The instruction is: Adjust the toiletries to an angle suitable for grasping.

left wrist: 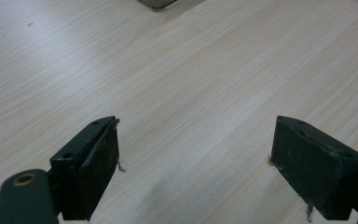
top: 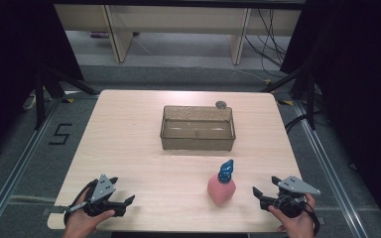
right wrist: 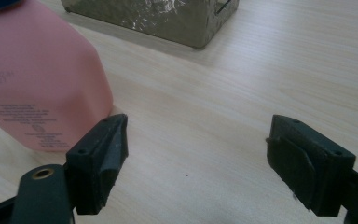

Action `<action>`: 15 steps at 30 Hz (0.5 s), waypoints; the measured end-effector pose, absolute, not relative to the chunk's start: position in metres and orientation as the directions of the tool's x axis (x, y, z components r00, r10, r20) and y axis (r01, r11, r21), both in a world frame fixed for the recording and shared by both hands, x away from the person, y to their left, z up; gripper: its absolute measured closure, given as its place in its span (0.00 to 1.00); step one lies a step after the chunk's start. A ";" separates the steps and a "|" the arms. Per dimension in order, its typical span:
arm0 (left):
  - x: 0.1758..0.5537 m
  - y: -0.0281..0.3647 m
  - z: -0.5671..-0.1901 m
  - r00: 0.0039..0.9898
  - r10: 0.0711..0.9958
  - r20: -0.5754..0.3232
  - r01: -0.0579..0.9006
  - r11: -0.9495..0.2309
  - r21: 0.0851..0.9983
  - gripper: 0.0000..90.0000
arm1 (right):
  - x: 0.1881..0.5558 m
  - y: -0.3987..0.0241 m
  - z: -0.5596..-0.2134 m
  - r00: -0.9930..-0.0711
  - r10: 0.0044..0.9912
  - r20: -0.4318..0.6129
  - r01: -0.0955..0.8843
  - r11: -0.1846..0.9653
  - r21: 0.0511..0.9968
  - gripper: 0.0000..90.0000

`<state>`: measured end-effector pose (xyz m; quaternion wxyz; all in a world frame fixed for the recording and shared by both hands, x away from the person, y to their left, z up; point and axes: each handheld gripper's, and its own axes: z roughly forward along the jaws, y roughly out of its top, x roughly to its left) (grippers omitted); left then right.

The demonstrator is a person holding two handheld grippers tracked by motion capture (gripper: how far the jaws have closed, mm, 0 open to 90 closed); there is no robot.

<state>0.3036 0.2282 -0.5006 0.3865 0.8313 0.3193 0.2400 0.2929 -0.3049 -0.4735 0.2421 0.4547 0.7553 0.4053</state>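
A pink spray bottle [top: 222, 187] with a blue trigger head [top: 225, 171] stands upright near the table's front, right of centre. Its pink body [right wrist: 37, 84] looms at the left of the right gripper view. My right gripper [top: 259, 194] sits just right of the bottle, open, its jaws apart over bare wood [right wrist: 196, 154]. My left gripper [top: 126, 202] rests at the front left, held by a hand, open with nothing between its jaws [left wrist: 193, 158]. A clear brownish plastic bin [top: 198, 128] stands empty at the table's middle back.
A small round dark object [top: 221, 104] lies just behind the bin's far right corner. The wooden table [top: 129, 148] has bare wood between the grippers and the bin. Tripod legs and cables stand on the floor to both sides.
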 end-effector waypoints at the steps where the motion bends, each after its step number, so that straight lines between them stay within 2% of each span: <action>1: 0.304 0.228 -0.501 0.681 0.716 0.152 0.345 -0.497 0.796 0.16 | 0.293 -0.305 -0.473 -0.469 0.883 0.003 0.491 0.258 0.832 0.24; 2: 0.302 0.227 -0.501 0.678 0.724 0.128 0.367 -0.484 0.794 0.16 | 0.293 -0.305 -0.474 -0.466 0.885 0.008 0.487 0.249 0.837 0.24; 15: 0.304 0.227 -0.502 0.673 0.727 0.140 0.349 -0.478 0.806 0.16 | 0.291 -0.300 -0.469 -0.483 0.875 0.015 0.458 0.239 0.856 0.23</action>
